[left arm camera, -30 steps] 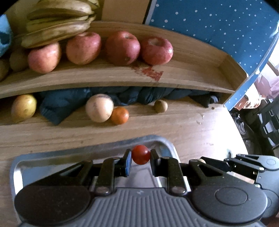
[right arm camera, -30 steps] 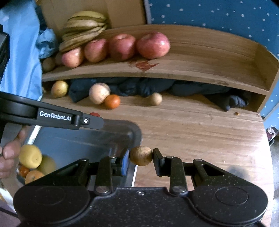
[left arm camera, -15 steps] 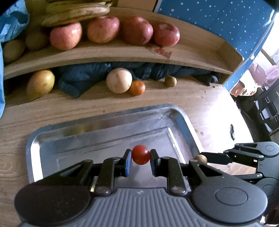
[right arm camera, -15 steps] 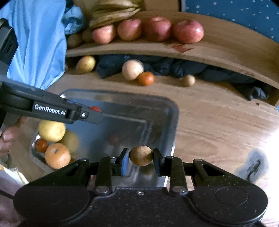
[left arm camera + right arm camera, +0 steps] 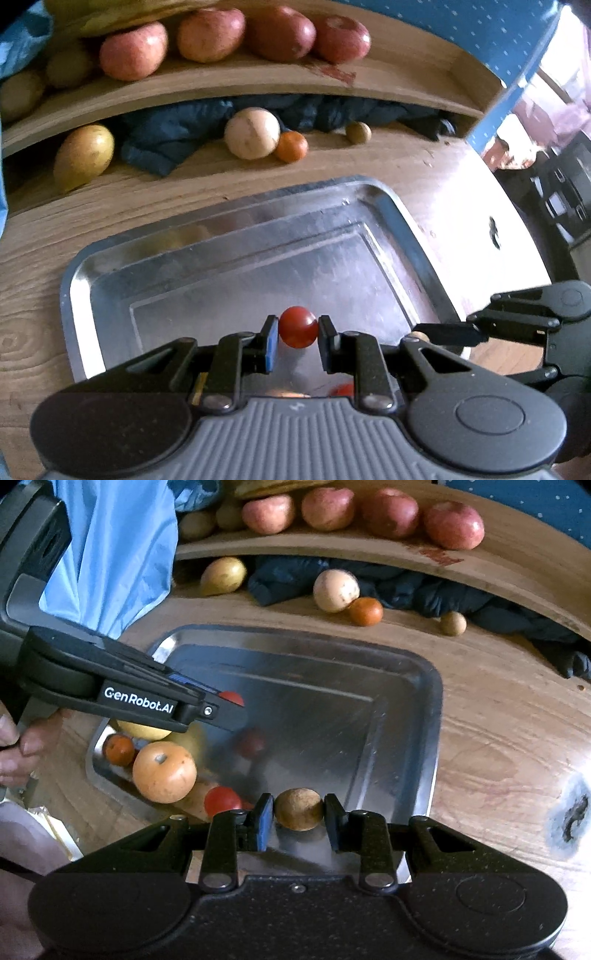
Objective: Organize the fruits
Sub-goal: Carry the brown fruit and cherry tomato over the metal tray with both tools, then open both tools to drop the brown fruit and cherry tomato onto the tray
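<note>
The left gripper (image 5: 297, 328) clamps a cherry tomato (image 5: 297, 327) above the metal tray (image 5: 236, 236); the right gripper (image 5: 298, 809) pinches a small brown fruit (image 5: 298, 809) over the tray's near edge. An orange (image 5: 164, 772) lies in the tray's left end.

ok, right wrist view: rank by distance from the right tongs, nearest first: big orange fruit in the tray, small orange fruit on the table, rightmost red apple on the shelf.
Measured from the right tongs:
1. Big round orange fruit, in the metal tray, left of the tongs.
2. Small orange fruit, on the wooden table beyond the tray.
3. Rightmost red apple, on the wooden shelf, farthest back.
</note>
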A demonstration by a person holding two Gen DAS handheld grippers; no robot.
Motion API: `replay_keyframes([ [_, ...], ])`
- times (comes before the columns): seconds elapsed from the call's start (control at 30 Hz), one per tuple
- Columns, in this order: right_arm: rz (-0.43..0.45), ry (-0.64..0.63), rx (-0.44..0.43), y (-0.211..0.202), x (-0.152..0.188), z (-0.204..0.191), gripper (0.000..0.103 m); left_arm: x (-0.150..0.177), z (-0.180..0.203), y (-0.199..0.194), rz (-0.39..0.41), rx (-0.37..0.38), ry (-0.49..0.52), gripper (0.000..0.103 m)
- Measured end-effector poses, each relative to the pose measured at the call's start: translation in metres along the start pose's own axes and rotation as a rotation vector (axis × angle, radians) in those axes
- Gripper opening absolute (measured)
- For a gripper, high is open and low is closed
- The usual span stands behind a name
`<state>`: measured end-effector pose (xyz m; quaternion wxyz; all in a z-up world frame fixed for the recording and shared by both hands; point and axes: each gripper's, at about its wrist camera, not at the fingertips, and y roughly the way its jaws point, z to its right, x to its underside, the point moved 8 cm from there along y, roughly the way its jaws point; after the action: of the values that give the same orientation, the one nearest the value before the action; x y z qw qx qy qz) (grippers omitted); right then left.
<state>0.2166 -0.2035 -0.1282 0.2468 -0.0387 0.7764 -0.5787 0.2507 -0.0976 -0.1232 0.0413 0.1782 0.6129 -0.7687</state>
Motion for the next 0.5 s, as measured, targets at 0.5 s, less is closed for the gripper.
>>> replay_keyframes([
  [0.5,-0.025,0.011,0.023,0.0029,0.0091,-0.0098,0.034,0.0067,0.0049,0.0043,-0.06,0.036,0.089,0.025],
])
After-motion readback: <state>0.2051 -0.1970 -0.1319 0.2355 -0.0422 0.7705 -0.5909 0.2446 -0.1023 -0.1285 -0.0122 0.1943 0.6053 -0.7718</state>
